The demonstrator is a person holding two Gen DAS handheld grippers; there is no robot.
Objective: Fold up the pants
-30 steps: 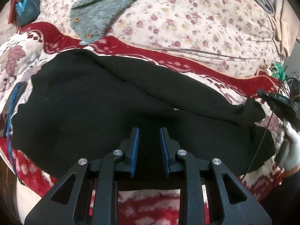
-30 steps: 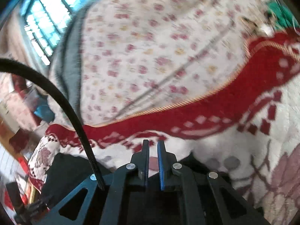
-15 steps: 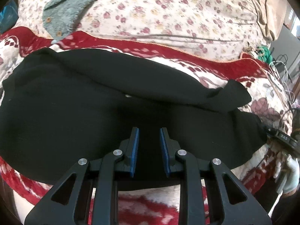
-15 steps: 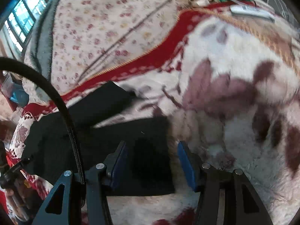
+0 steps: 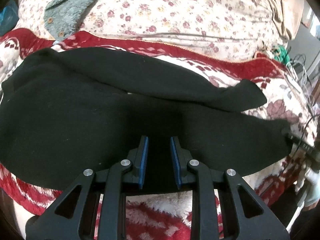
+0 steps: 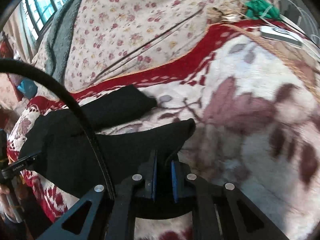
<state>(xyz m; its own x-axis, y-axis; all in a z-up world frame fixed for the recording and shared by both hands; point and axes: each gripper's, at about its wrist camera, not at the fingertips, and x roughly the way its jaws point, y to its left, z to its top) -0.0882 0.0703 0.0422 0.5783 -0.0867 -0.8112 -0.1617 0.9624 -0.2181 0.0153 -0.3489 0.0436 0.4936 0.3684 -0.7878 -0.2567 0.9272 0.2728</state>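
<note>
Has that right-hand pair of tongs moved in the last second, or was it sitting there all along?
Yes. The right tongs came down from the red blanket border to the near black pants leg end; their jaws are closing on its hem.

Pants (image 5: 100, 120) lie across blanket (image 5: 220, 68) ahead of me; quilt (image 5: 180, 10) behind at 12 o'clock, fleece garment (image 5: 66, 8) on it at 11, cables (image 5: 300, 70) at 2.
</note>
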